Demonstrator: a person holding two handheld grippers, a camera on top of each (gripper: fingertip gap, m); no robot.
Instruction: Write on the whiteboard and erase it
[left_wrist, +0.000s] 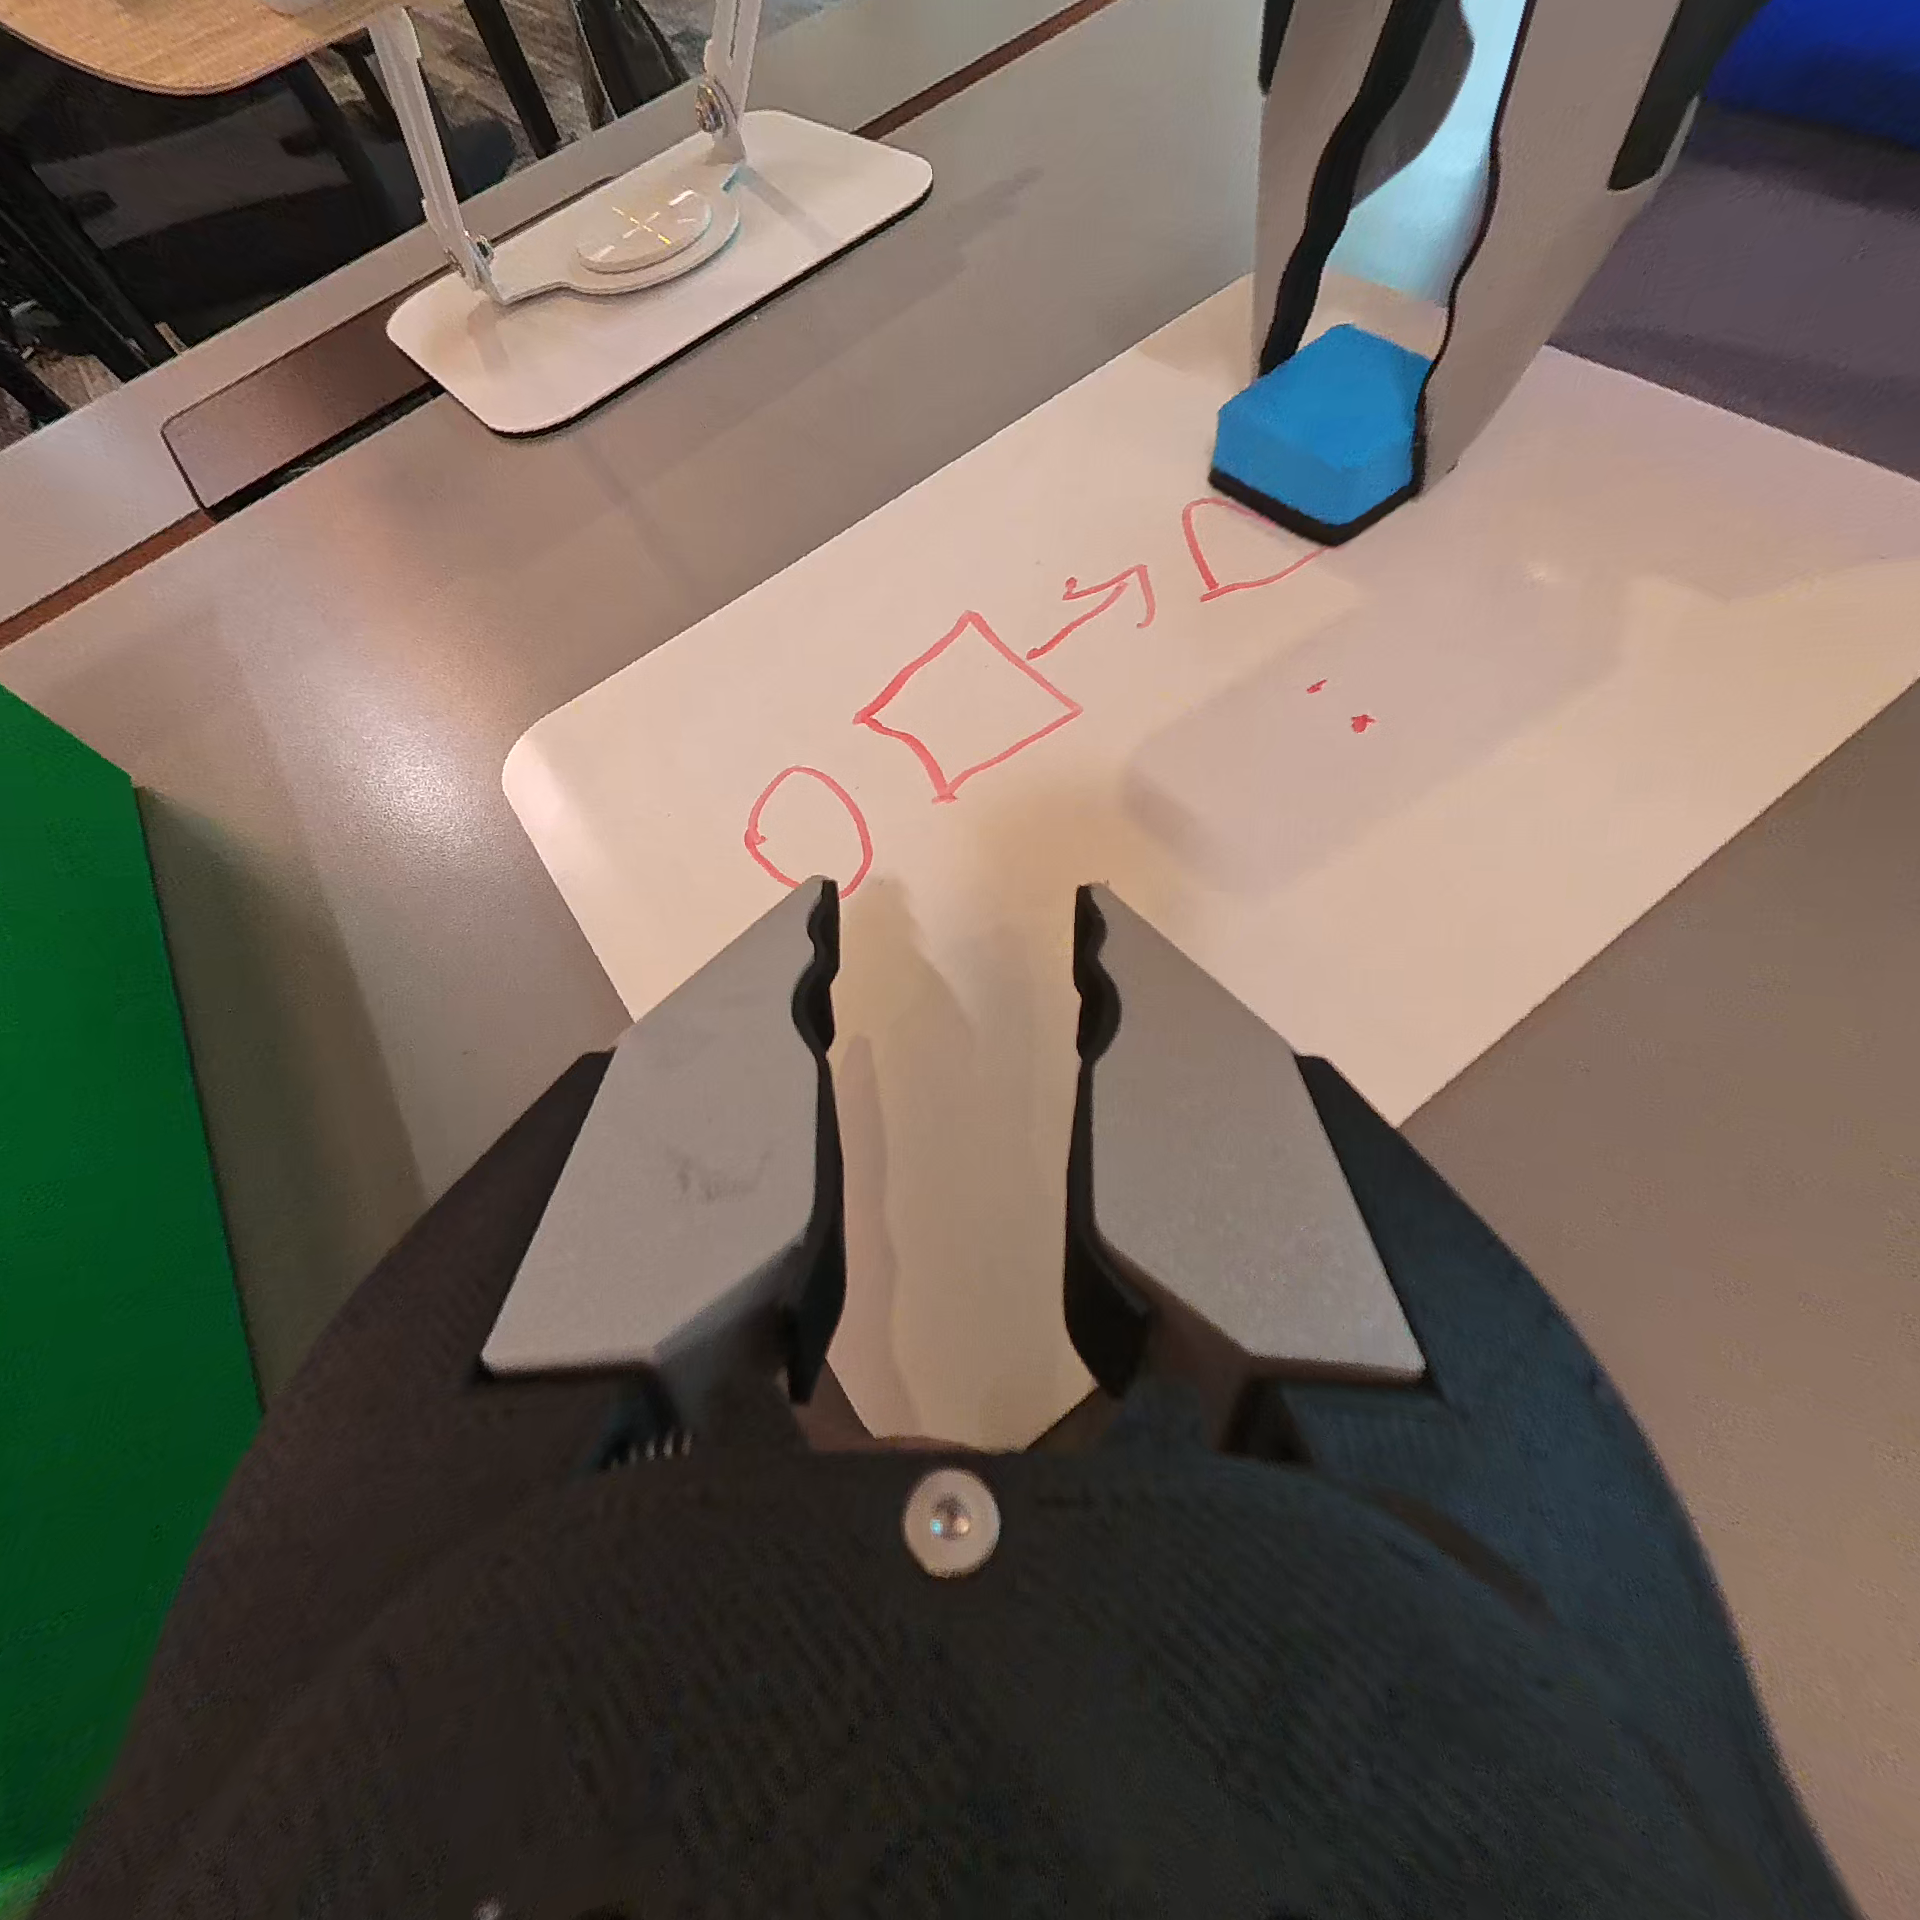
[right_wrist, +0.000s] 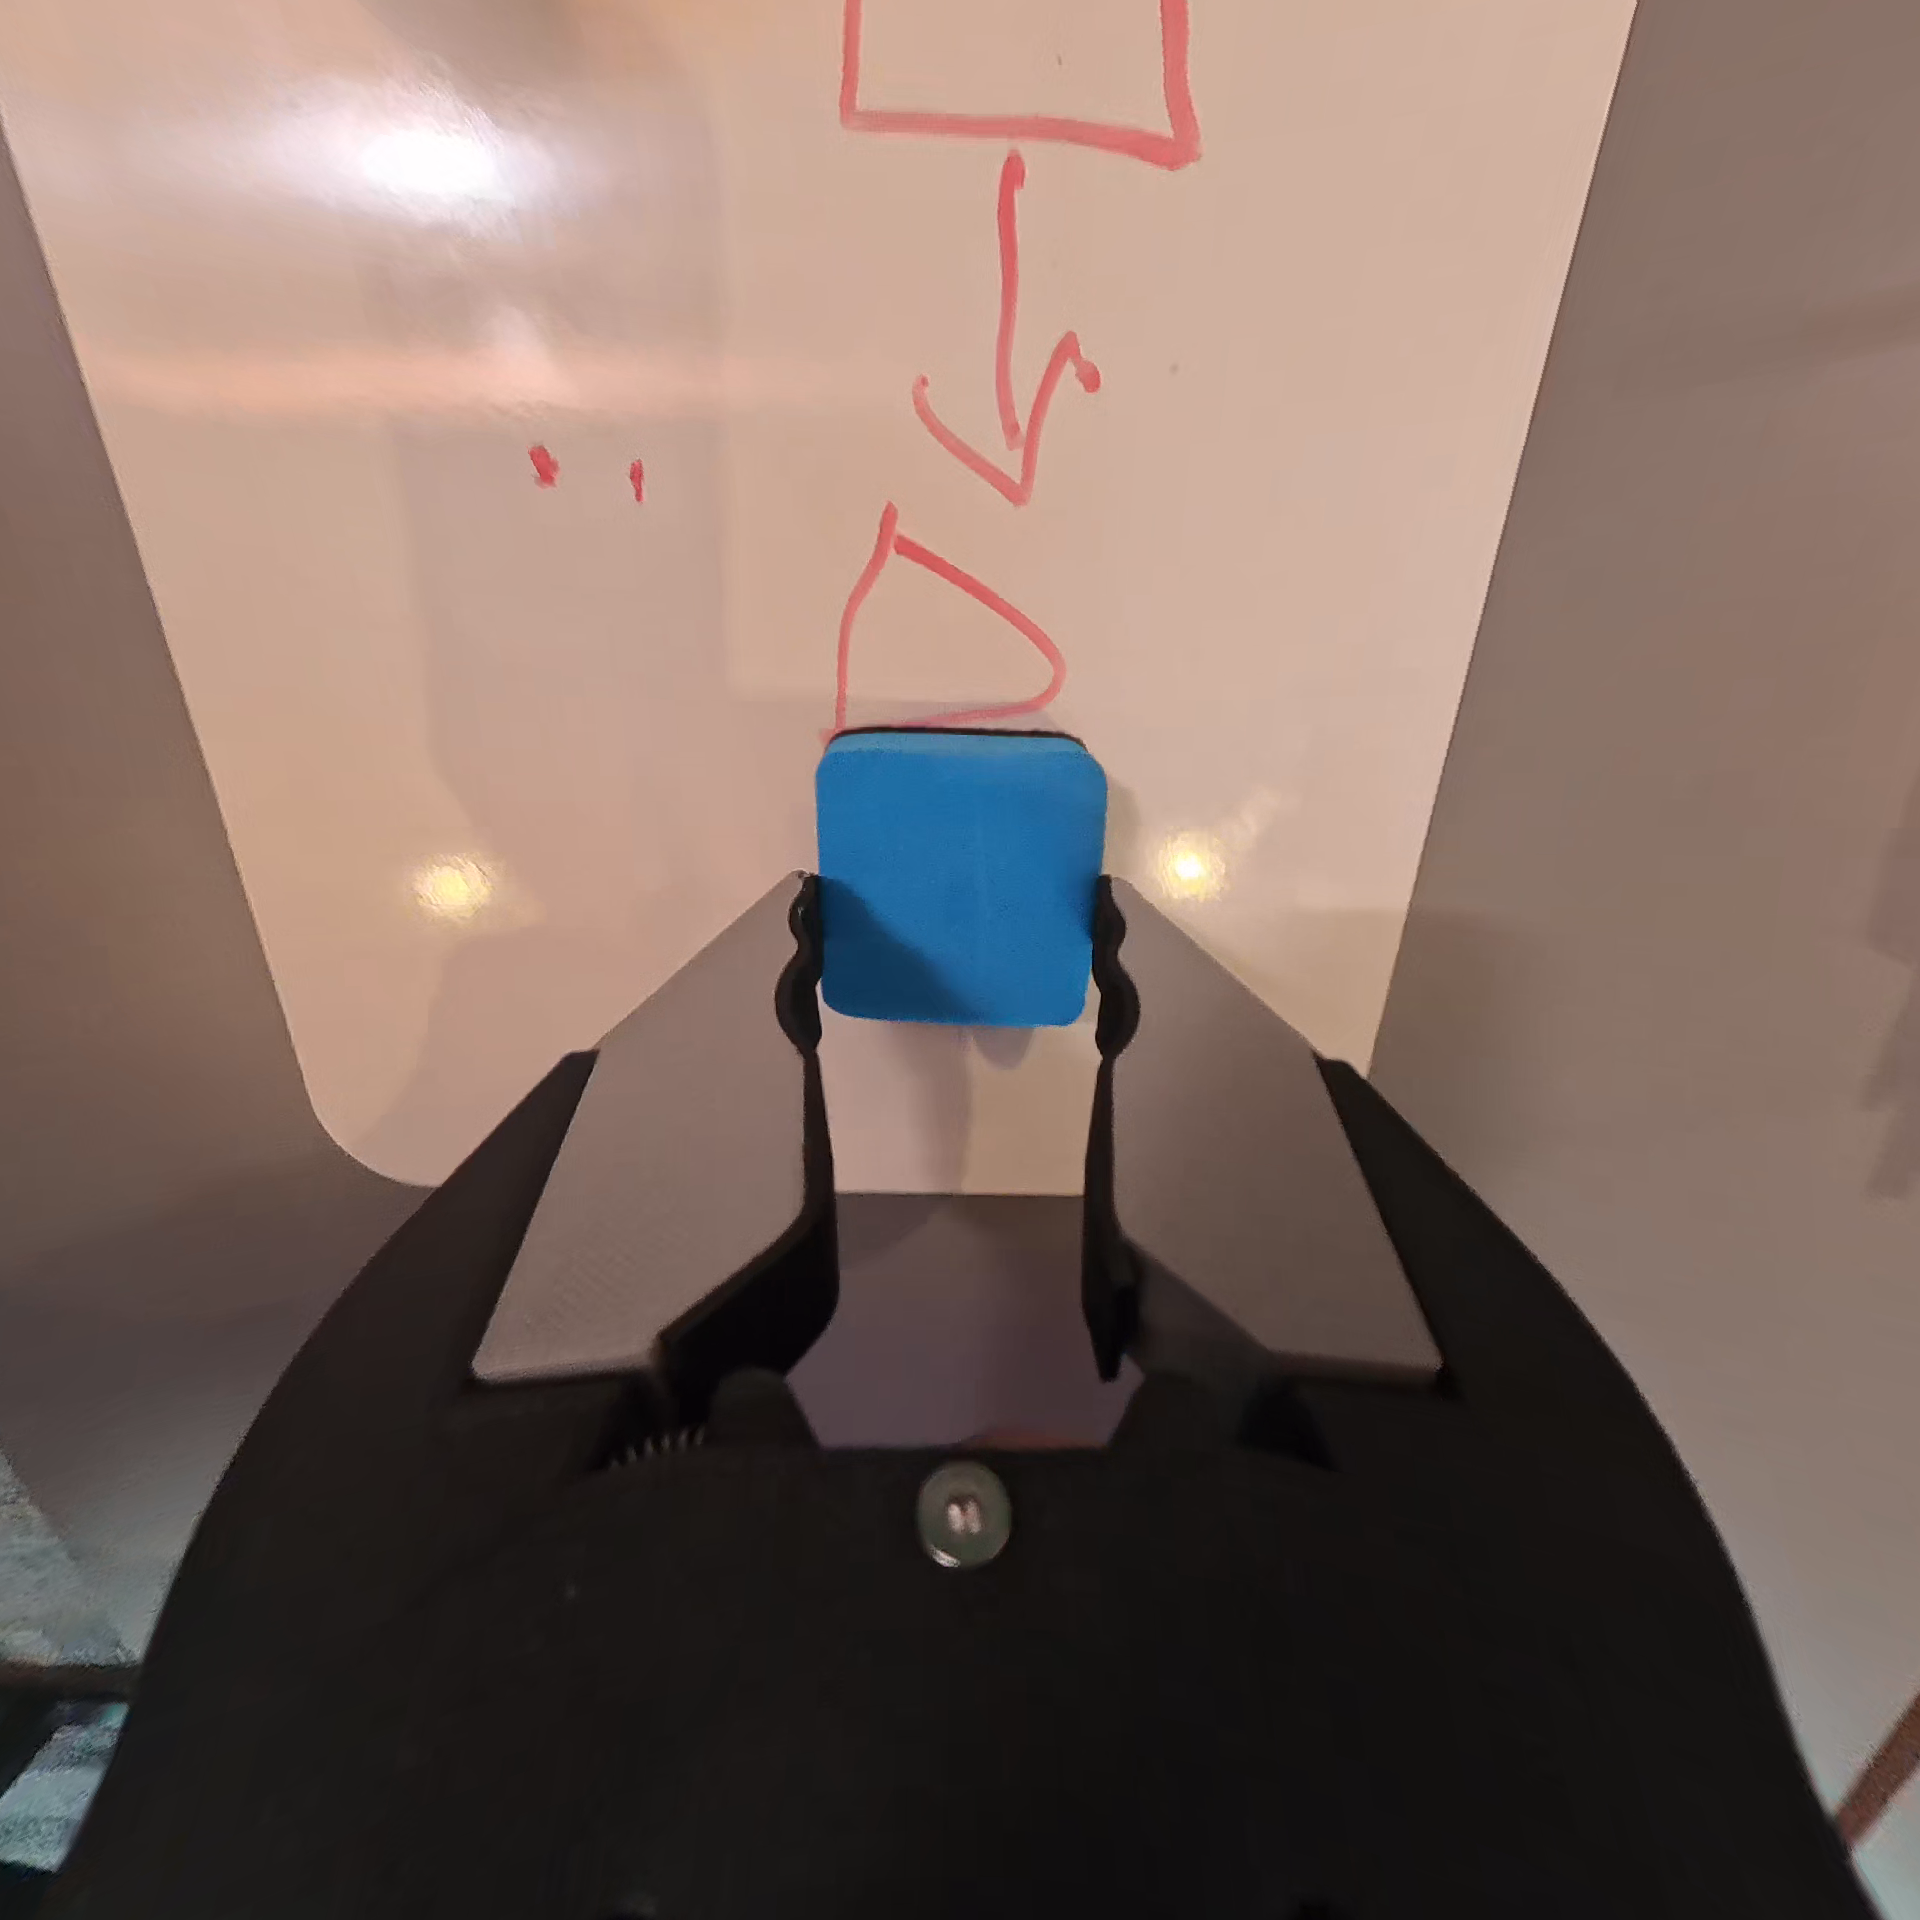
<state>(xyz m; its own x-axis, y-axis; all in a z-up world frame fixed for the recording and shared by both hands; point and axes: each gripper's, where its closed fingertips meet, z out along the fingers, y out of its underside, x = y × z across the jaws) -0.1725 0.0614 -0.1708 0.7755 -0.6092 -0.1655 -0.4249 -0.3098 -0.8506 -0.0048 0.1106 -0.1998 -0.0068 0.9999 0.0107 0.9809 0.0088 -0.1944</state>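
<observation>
A white whiteboard (left_wrist: 1299, 935) lies flat on the grey table, with red marker drawings on it: a circle (left_wrist: 808, 836), a square (left_wrist: 968, 707), an arrow (left_wrist: 1101, 608) and a partly covered triangle (left_wrist: 1236, 551). My right gripper (right_wrist: 958, 894) is shut on a blue eraser (right_wrist: 961, 883) with a black felt base, pressed on the board at the triangle's (right_wrist: 945, 634) edge. It shows in the left wrist view too, with the eraser (left_wrist: 1325, 431) at the board's far end. My left gripper (left_wrist: 956, 894) is open and empty, over the board's near end beside the circle.
A white stand with a round pad (left_wrist: 665, 270) sits on the table beyond the board. A green object (left_wrist: 73, 1143) is at the left edge. Two small red dots (left_wrist: 1340, 707) mark the board. A wooden chair seat (left_wrist: 187, 52) is at the far left. The grippers' ends are close to 20 cm from one another.
</observation>
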